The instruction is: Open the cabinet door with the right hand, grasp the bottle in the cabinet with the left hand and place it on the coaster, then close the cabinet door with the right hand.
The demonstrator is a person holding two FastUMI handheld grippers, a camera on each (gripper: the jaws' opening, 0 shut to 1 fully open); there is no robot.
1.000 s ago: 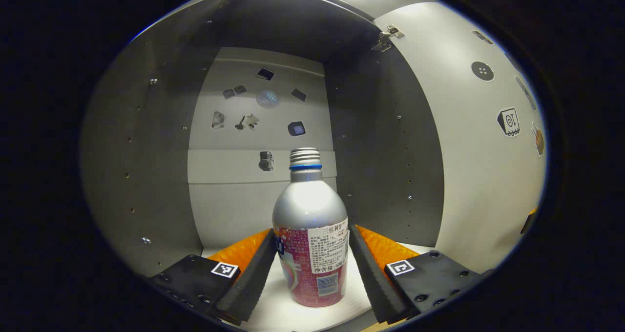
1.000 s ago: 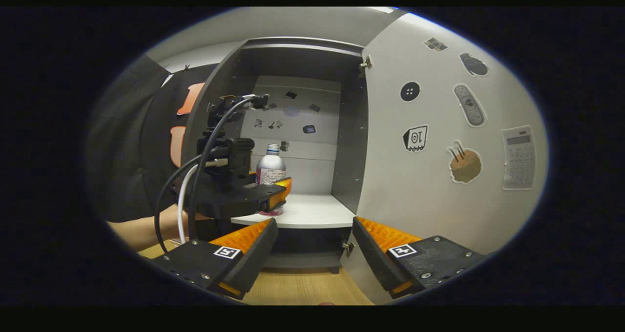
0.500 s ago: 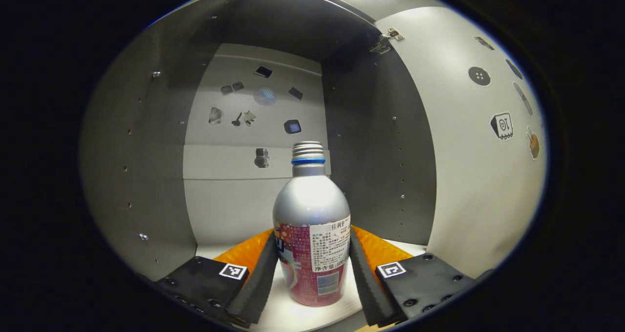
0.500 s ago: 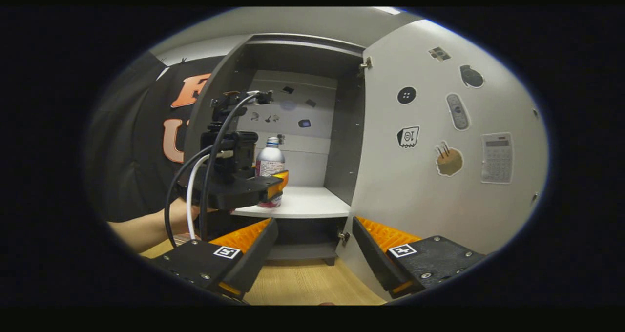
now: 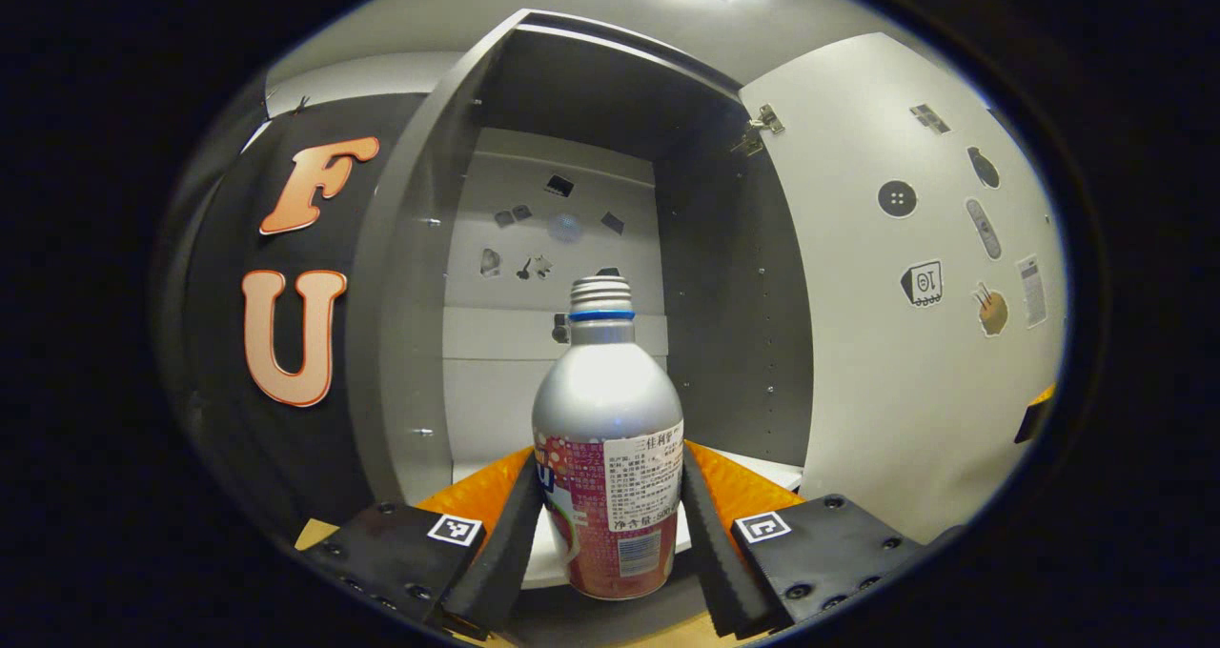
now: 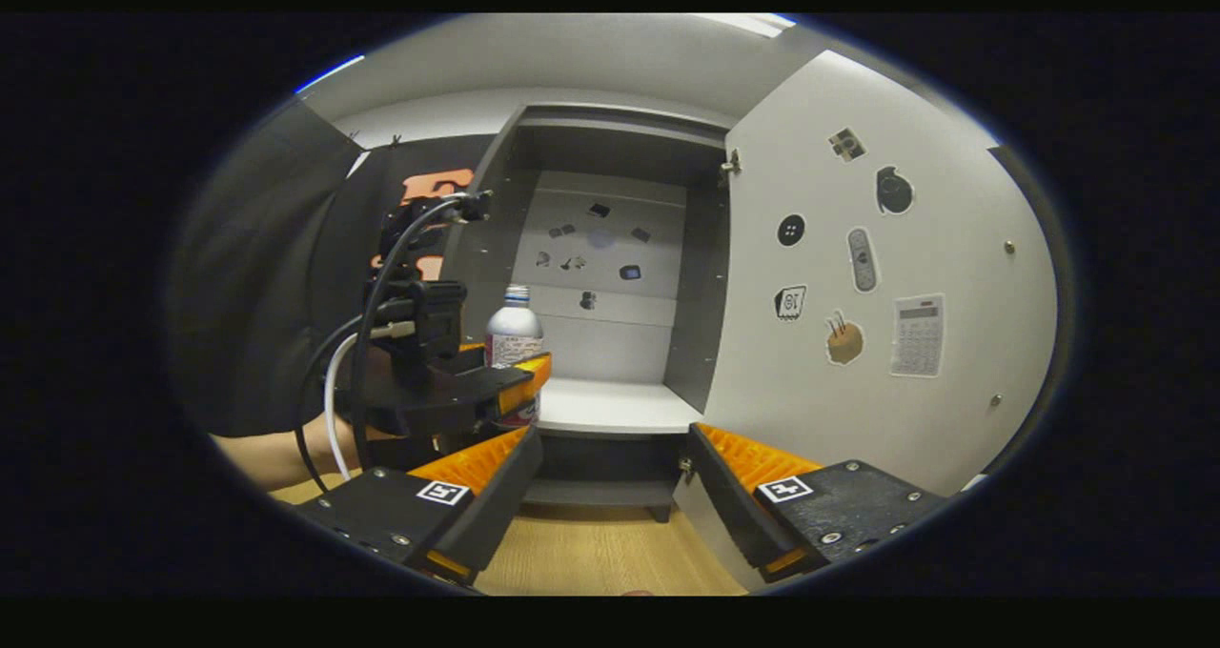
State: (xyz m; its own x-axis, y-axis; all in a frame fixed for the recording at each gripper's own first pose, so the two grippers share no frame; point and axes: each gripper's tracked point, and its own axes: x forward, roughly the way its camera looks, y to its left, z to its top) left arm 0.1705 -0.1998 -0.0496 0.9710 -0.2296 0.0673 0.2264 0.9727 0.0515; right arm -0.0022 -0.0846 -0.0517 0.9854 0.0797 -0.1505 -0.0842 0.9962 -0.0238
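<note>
A silver bottle [image 5: 608, 438] with a pink label and a blue neck ring stands upright between my left gripper's fingers [image 5: 610, 534], which press on its lower body from both sides. The bottle is off the white shelf [image 5: 762, 472], just in front of the cabinet's opening. In the right gripper view the same bottle [image 6: 513, 329] shows in the left gripper [image 6: 519, 391] at the cabinet's front left corner. My right gripper [image 6: 610, 496] is open and holds nothing, low in front of the cabinet. The cabinet door [image 6: 886, 295] stands wide open to the right.
The grey cabinet [image 6: 610, 152] has stickers on its back wall and inside the door. A wooden tabletop [image 6: 591, 557] lies below it. A person's forearm [image 6: 267, 453] and cables trail behind the left gripper. Black cloth hangs left of the cabinet.
My left gripper closed on the bottle and drew it back out of the cabinet, off the shelf. My right gripper backed away a little from the cabinet, still open.
</note>
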